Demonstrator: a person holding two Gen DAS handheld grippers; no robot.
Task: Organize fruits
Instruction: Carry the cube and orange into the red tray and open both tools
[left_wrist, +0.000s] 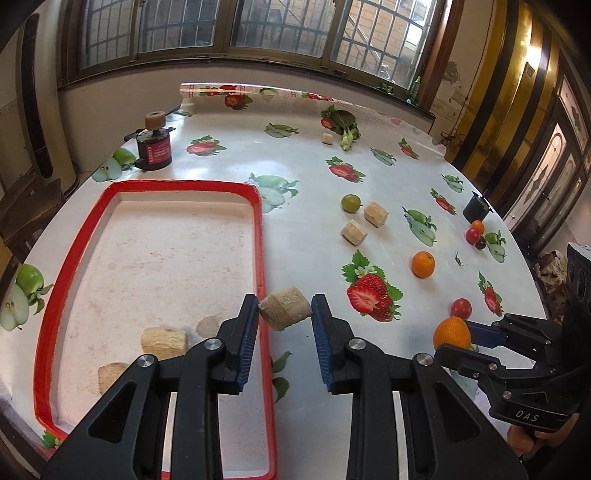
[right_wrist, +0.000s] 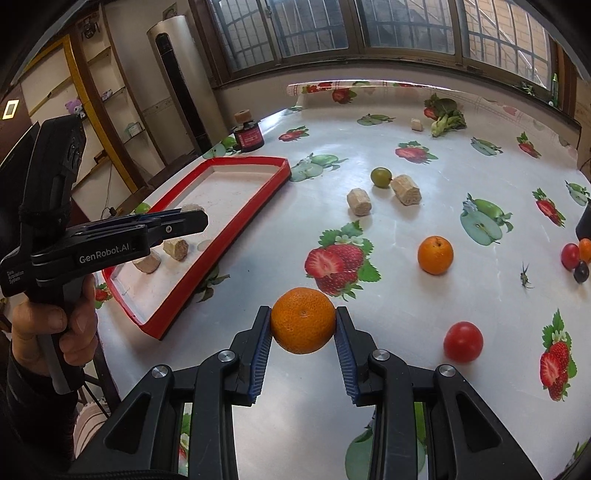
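A round counter (left_wrist: 295, 155) under a glossy cloth printed with strawberries and apples stands below a row of barred windows. Nearest the left wrist camera, the left claw (left_wrist: 284, 312) is clamped on a tan cut chunk (left_wrist: 285, 308), held in the air above the right rim of the red-edged tray (left_wrist: 263, 236); the chunk's long axis runs roughly across, from pad to pad, tilted slightly down to the left. In the tray's near end lie two more tan chunks (left_wrist: 164, 341), just beside each other. The right claw (right_wrist: 303, 321) is clamped on a mandarin (right_wrist: 303, 320), lifted off the cloth, its dimple facing the camera. A red tomato (right_wrist: 463, 341) sits near it to the right, and a second mandarin (right_wrist: 435, 254) lies farther on, stem dimple up. Beyond, two tan chunks (right_wrist: 359, 201) rest well apart from the tray, one lying with its long axis slanting toward the far left, with a green round fruit (right_wrist: 381, 177) touching it. At the far edge lies a leafy green vegetable (right_wrist: 447, 114).
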